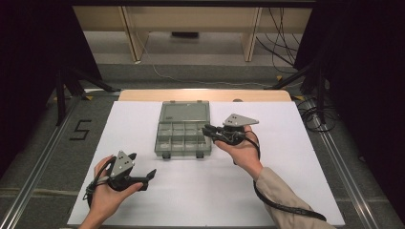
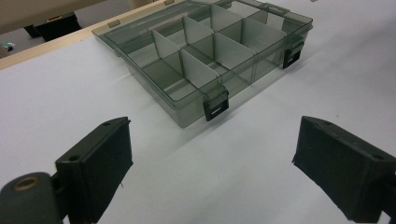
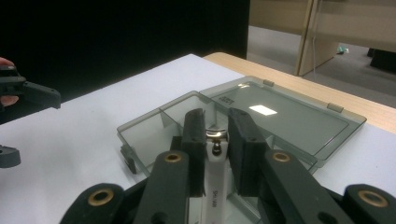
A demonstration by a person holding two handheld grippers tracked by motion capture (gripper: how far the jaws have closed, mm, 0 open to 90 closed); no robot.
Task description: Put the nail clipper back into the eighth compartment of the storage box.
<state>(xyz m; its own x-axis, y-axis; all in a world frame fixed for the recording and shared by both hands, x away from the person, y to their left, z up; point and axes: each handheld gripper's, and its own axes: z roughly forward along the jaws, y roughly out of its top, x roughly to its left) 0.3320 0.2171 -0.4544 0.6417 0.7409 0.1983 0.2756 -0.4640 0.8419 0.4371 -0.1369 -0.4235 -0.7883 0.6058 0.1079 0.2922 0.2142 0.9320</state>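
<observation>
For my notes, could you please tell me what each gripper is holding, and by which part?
The right gripper clamps a white pen-like stick near its metal tip, above the open box. The left gripper is open, holding nothing.

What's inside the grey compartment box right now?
The compartments of the open box seen from the left gripper look empty. The right gripper, clamping a white pen-like item, covers the compartments beneath it.

Smoky grey see-through organiser box (image 1: 183,131) with black latches (image 2: 215,105), white table cover (image 1: 143,200), black hand-held grippers (image 1: 208,131)
</observation>
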